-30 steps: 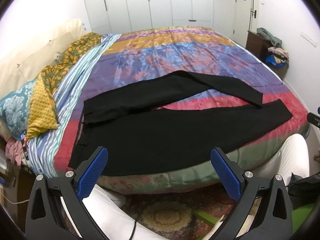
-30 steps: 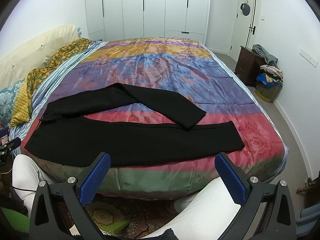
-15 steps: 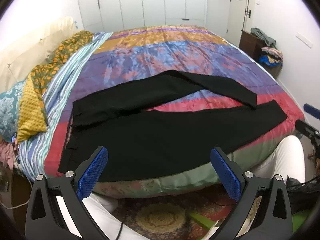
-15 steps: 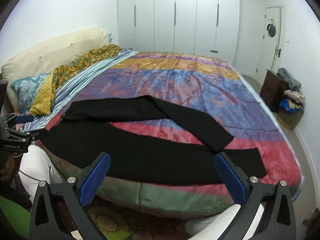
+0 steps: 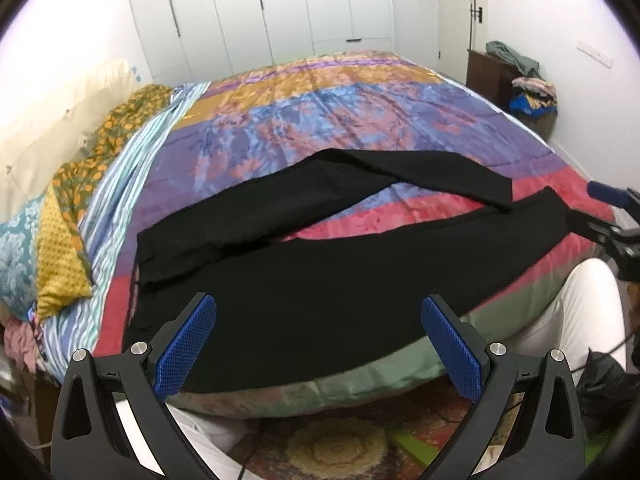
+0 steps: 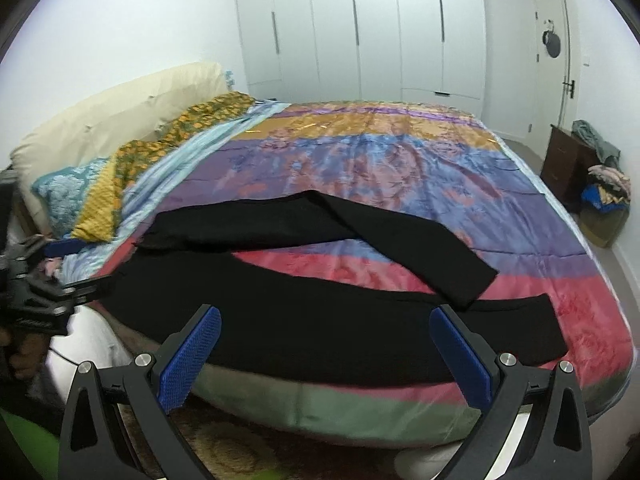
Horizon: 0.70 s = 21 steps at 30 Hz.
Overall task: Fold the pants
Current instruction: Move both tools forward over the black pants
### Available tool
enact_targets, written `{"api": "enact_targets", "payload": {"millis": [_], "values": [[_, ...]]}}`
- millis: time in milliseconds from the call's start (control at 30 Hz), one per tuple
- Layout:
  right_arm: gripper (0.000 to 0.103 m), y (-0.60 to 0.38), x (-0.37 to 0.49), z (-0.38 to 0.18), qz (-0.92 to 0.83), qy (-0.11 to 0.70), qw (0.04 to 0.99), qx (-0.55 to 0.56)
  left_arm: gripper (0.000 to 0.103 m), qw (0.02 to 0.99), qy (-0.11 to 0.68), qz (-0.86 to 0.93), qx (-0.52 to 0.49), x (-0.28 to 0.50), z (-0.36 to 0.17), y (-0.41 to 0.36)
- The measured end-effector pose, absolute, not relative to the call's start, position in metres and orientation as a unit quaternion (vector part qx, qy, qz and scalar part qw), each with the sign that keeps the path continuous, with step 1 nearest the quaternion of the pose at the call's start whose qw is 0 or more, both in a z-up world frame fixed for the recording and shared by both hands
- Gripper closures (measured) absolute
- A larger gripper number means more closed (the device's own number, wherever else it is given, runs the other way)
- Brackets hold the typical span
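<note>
1. We count one pair of black pants (image 5: 320,280), one bed (image 5: 360,376) under a striped multicolour quilt, and two hand-held grippers, each with two blue-padded fingers.
2. We see the left hand-held gripper (image 5: 318,344) held level in front of the bed's near edge, pointing across the mattress. Its fingers (image 5: 186,350) stand wide apart with nothing between them. Its black frame also shows at the left rim of the right wrist view (image 6: 36,292).
3. We see the right hand-held gripper (image 6: 324,356) posed likewise, low before the bed's edge, spread wide and holding nothing. Part of it juts in at the right rim of the left wrist view (image 5: 608,220).
4. The pants lie just ahead of both hand-held grippers, flat on the quilt along the near side of the bed, touching neither one. The waistband sits ahead and to the left of the left hand-held gripper.
5. The nearer leg runs straight along the bed's edge towards the right. The farther leg angles away, bends once, then returns so its cuff (image 6: 468,284) overlaps the nearer leg, ahead of the right hand-held gripper's right finger.
6. Pillows (image 6: 96,216) lie far left. A white wardrobe (image 6: 360,28) stands beyond the bed.
</note>
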State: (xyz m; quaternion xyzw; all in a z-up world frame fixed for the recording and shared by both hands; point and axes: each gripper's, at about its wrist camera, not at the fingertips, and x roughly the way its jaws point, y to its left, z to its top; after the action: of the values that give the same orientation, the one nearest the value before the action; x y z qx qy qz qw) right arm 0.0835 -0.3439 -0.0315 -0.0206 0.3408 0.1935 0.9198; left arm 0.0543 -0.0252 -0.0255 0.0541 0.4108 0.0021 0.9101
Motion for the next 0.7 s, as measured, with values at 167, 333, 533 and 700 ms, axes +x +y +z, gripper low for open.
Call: {"api": "enact_targets", "payload": {"millis": [167, 333, 533, 700], "values": [[0.0, -0.351, 0.106, -0.034, 0.22, 0.333, 0.917, -0.003, 0.001, 0.914, 0.406, -0.008, 0.022, 0.069, -0.022, -0.023], [0.012, -0.364, 0.165, -0.084, 0.175, 0.358, 0.913, -0.084, 0.001, 0.9, 0.436, -0.007, 0.001, 0.082, -0.038, -0.018], [0.025, -0.368, 0.246, -0.146, 0.163, 0.377, 0.895, -0.173, 0.001, 0.886, 0.463, 0.011, -0.018, 0.088, -0.056, -0.008], [0.045, -0.375, 0.304, -0.218, 0.133, 0.439, 0.857, -0.234, 0.001, 0.879, 0.475, 0.023, -0.017, 0.09, -0.064, -0.004]]}}
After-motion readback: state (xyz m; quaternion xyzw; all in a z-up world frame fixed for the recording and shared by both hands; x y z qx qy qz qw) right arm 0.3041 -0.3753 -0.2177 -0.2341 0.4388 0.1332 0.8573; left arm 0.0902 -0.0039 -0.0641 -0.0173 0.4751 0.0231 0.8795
